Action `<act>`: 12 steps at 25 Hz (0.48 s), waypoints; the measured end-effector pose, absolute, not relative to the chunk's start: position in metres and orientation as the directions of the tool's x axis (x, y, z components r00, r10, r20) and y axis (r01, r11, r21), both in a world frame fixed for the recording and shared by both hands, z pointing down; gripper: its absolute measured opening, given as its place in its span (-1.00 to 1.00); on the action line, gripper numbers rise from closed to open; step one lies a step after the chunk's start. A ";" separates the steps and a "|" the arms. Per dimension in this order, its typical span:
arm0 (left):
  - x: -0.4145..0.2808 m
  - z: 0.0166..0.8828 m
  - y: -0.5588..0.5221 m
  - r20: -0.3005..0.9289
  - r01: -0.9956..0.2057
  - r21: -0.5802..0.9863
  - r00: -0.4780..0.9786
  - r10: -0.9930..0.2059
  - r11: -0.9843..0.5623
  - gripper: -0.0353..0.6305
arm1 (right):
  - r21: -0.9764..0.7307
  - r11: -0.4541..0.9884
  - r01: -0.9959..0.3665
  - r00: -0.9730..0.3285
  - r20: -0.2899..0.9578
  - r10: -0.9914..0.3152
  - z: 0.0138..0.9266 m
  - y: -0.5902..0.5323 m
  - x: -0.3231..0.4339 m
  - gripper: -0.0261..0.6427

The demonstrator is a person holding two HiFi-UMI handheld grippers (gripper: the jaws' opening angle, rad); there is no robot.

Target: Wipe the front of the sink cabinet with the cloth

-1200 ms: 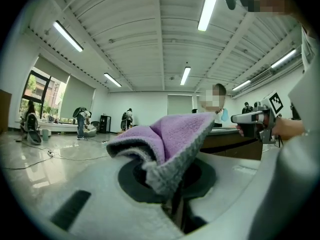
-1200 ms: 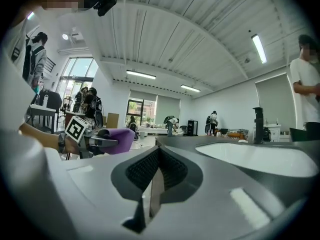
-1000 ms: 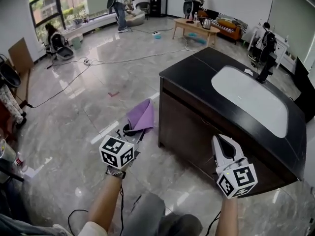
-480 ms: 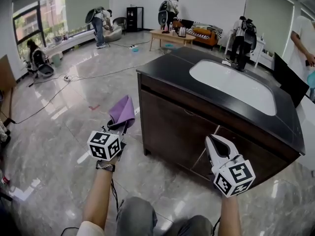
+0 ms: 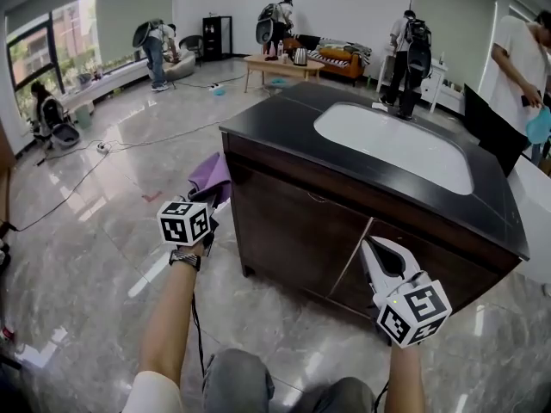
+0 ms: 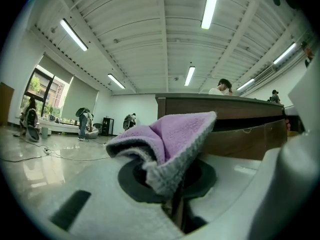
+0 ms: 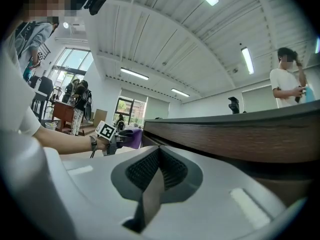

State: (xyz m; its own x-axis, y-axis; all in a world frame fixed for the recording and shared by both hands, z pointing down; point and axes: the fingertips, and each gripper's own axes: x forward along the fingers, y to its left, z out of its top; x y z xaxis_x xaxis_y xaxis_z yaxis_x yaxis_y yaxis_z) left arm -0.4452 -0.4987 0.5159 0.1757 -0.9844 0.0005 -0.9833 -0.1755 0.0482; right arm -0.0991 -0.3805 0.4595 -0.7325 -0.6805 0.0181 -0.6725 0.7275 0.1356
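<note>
A dark brown sink cabinet (image 5: 301, 231) with a black top and a white basin (image 5: 392, 144) stands ahead of me. The purple cloth (image 5: 209, 177) is pinched in my left gripper (image 5: 207, 206), which is shut on it just left of the cabinet's front left corner. In the left gripper view the cloth (image 6: 170, 139) folds over the jaws, with the cabinet (image 6: 240, 119) close behind. My right gripper (image 5: 380, 252) is shut and empty, held low before the cabinet's right door. The right gripper view looks along the cabinet front (image 7: 240, 134) toward the left gripper (image 7: 117, 136).
Several people stand about the room, one (image 5: 516, 67) close behind the cabinet at the right. A black faucet (image 5: 406, 106) rises at the basin's far side. A coffee table (image 5: 275, 65) and sofa stand at the back. Cables (image 5: 112, 149) cross the glossy floor at the left.
I have come closer to the cabinet. My left gripper has carried the cloth up and rightward to the cabinet's front left corner. The right gripper keeps its place before the doors.
</note>
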 end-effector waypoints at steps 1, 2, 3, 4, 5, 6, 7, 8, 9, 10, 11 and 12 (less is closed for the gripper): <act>-0.444 0.519 -0.504 0.006 -0.984 0.043 0.176 -0.984 -0.175 -0.75 | 0.133 0.724 -0.677 -0.729 0.016 -0.685 0.460 -0.380 -0.096 -0.90; -0.443 0.522 -0.507 0.010 -0.983 0.036 0.179 -0.984 -0.179 -0.75 | 0.131 0.720 -0.681 -0.725 0.014 -0.689 0.460 -0.379 -0.093 -0.90; -0.441 0.525 -0.510 0.016 -0.982 0.029 0.185 -0.983 -0.185 -0.74 | 0.129 0.717 -0.685 -0.721 0.014 -0.692 0.461 -0.378 -0.091 -0.90; -0.439 0.529 -0.512 0.020 -0.981 0.023 0.191 -0.981 -0.191 -0.74 | 0.128 0.713 -0.689 -0.718 0.016 -0.696 0.463 -0.377 -0.088 -0.90; -0.437 0.532 -0.512 0.022 -0.980 0.020 0.197 -0.980 -0.197 -0.74 | 0.127 0.710 -0.692 -0.714 0.019 -0.700 0.465 -0.377 -0.085 -0.90; -0.434 0.534 -0.512 0.020 -0.979 0.018 0.204 -0.979 -0.203 -0.74 | 0.125 0.707 -0.696 -0.711 0.022 -0.703 0.467 -0.376 -0.083 -0.90; -0.432 0.534 -0.512 0.019 -0.978 0.016 0.210 -0.978 -0.209 -0.74 | 0.122 0.704 -0.700 -0.707 0.024 -0.707 0.469 -0.376 -0.080 -0.90; -0.429 0.535 -0.513 0.019 -0.977 0.012 0.215 -0.976 -0.215 -0.74 | 0.120 0.700 -0.704 -0.703 0.025 -0.711 0.470 -0.375 -0.077 -0.90; -0.425 0.535 -0.514 0.021 -0.976 0.008 0.220 -0.975 -0.220 -0.75 | 0.118 0.696 -0.708 -0.699 0.026 -0.715 0.471 -0.375 -0.074 -0.90; -0.420 0.535 -0.515 0.022 -0.974 0.002 0.225 -0.974 -0.225 -0.75 | 0.117 0.693 -0.712 -0.695 0.025 -0.719 0.471 -0.374 -0.070 -0.90; -0.415 0.534 -0.516 0.023 -0.973 -0.004 0.230 -0.973 -0.230 -0.75 | 0.117 0.690 -0.715 -0.692 0.025 -0.721 0.472 -0.372 -0.066 -0.90; -0.409 0.534 -0.516 0.024 -0.972 -0.011 0.235 -0.972 -0.236 -0.75 | 0.117 0.687 -0.717 -0.690 0.024 -0.724 0.472 -0.371 -0.062 -0.90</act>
